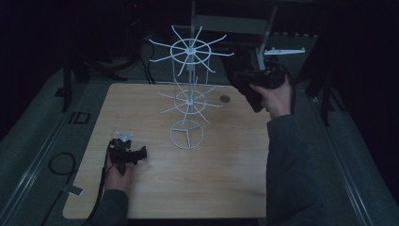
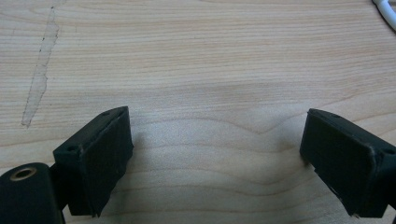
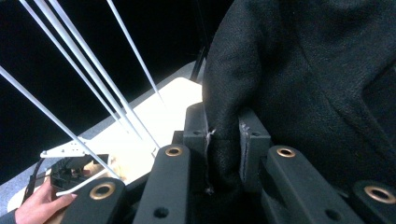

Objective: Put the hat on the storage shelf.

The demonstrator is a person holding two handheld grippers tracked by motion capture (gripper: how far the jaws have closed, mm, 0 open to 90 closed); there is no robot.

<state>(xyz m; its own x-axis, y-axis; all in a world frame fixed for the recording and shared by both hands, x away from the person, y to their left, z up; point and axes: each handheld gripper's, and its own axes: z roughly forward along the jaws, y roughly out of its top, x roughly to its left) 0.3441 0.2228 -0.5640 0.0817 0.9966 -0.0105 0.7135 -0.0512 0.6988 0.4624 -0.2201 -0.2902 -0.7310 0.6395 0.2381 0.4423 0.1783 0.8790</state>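
Right gripper (image 1: 244, 77) is clamping a dark cloth (image 3: 299, 79) up beside the white wire rack's (image 1: 189, 94) top arms. Left gripper (image 1: 141, 153) is resting on the table (image 1: 211, 183), jaws apart, holding nothing.

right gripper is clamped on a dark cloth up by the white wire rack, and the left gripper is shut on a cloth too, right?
Not quite. The right gripper does pinch the dark cloth by the white wire rack, but the left gripper holds nothing: the left gripper view shows its jaws standing wide apart over the bare wooden table.
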